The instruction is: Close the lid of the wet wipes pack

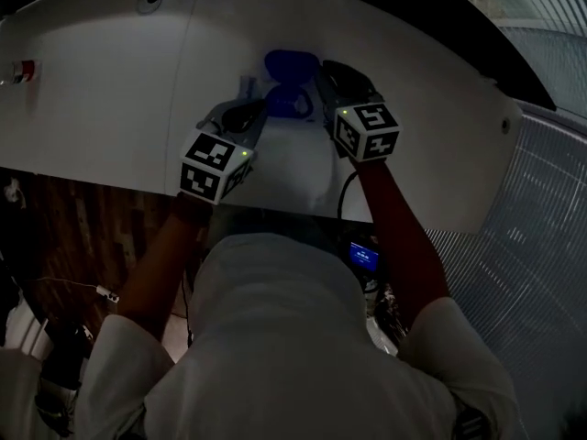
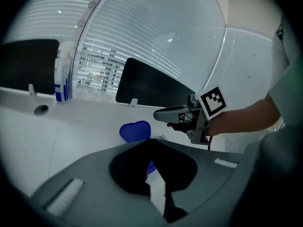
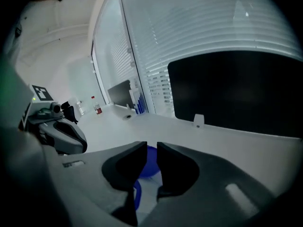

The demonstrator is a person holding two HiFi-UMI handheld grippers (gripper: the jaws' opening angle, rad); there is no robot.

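Observation:
The wet wipes pack lies on the white table (image 1: pixel 110 90), its blue lid (image 1: pixel 292 65) standing open above a blue opening ring (image 1: pixel 293 104). My left gripper (image 1: pixel 249 110) sits just left of the ring, its dark pads meeting at the tips with nothing between them. My right gripper (image 1: pixel 336 77) is just right of the lid. In the right gripper view its jaws (image 3: pixel 151 148) stand slightly apart and empty, with the blue lid (image 3: pixel 149 167) showing through the gap. The left gripper view shows the lid (image 2: pixel 135 130) beyond the jaws (image 2: pixel 152 145) and the right gripper (image 2: pixel 165 114) behind it.
A spray bottle (image 2: pixel 62 77) stands at the table's far edge by the blinds. Dark screens (image 2: pixel 151 86) line the back, and a round cable hole (image 2: pixel 41 109) lies left. A small red and white object (image 1: pixel 23 70) sits far left. The table's near edge (image 1: pixel 275 204) runs under my forearms.

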